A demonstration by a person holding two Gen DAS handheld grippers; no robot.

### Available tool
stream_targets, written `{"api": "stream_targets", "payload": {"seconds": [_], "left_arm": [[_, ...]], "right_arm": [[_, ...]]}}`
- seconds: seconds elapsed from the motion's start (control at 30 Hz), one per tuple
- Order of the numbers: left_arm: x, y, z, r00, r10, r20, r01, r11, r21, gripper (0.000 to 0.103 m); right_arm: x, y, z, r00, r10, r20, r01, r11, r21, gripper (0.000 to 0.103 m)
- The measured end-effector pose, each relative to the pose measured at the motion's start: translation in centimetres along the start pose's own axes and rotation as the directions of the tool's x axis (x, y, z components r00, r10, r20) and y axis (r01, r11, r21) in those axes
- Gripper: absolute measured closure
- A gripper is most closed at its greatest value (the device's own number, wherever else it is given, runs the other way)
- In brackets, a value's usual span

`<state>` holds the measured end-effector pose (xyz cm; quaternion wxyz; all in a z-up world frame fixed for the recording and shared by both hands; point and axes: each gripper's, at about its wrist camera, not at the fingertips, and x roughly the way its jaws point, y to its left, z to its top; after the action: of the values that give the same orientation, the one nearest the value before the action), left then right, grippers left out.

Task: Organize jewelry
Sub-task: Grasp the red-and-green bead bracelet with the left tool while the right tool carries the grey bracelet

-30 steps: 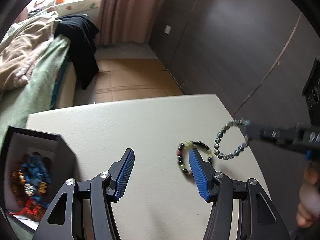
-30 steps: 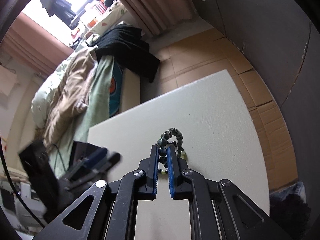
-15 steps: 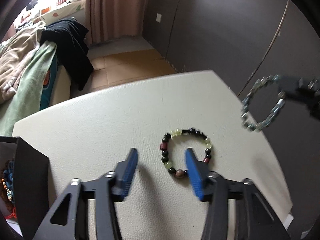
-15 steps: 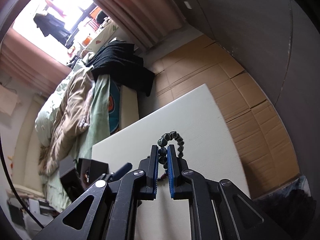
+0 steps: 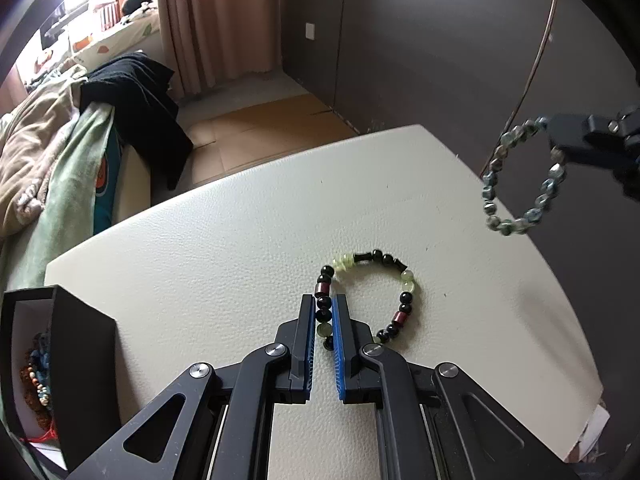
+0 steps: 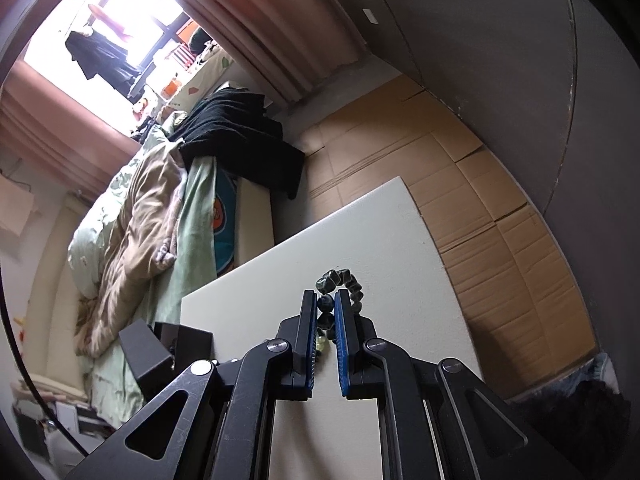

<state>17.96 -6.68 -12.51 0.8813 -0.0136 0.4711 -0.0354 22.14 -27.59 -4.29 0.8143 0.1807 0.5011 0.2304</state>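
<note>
The left tongs [image 5: 323, 312] have just closed on the near side of the mixed bead bracelet [image 5: 368, 298] lying on the table [image 5: 224, 248]. Lift it straight up so nothing drags, then carry it to the black box [image 5: 60, 364] at the left. Farther off, the right tongs [image 6: 326, 308] grip the grey bead bracelet [image 5: 520, 176] in the air.

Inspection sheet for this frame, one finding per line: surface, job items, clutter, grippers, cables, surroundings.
Surface: cream textured tabletop, bare apart from the items below.
Job's things: black-and-green bracelet lying on the tabletop; grey-blue bracelet hanging in the air; open black jewelry box at the left edge, beads inside.
Clutter: nothing seen.
Grippers: left gripper has just closed its jaws on the black-and-green bracelet, which still lies on the surface; right gripper shut on the grey-blue bracelet.
Cables: nothing seen.
Surroundings: bed with blankets, black garment, curtain, cardboard-covered floor, dark wall panels.
</note>
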Motion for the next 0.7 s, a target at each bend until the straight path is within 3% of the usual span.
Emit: {"api": "stream_targets", "payload": {"seconds": [0.37,0.7], "left_arm": [[-5.3,2.9,0.2,0.994,-0.062,0.093,0.074,0.989,-0.126,0.095],[-10.6,5.8,-0.1,0.976,-0.052,0.212,0.095,0.976,-0.197,0.095]], "right_arm": [[0.5,2.8,-0.9,0.998,0.059,-0.008,-0.059,0.998,-0.039,0.093],[1.3,5.2,-2.0,0.996,0.086,-0.028,-0.088,0.994,-0.071,0.093]]}}
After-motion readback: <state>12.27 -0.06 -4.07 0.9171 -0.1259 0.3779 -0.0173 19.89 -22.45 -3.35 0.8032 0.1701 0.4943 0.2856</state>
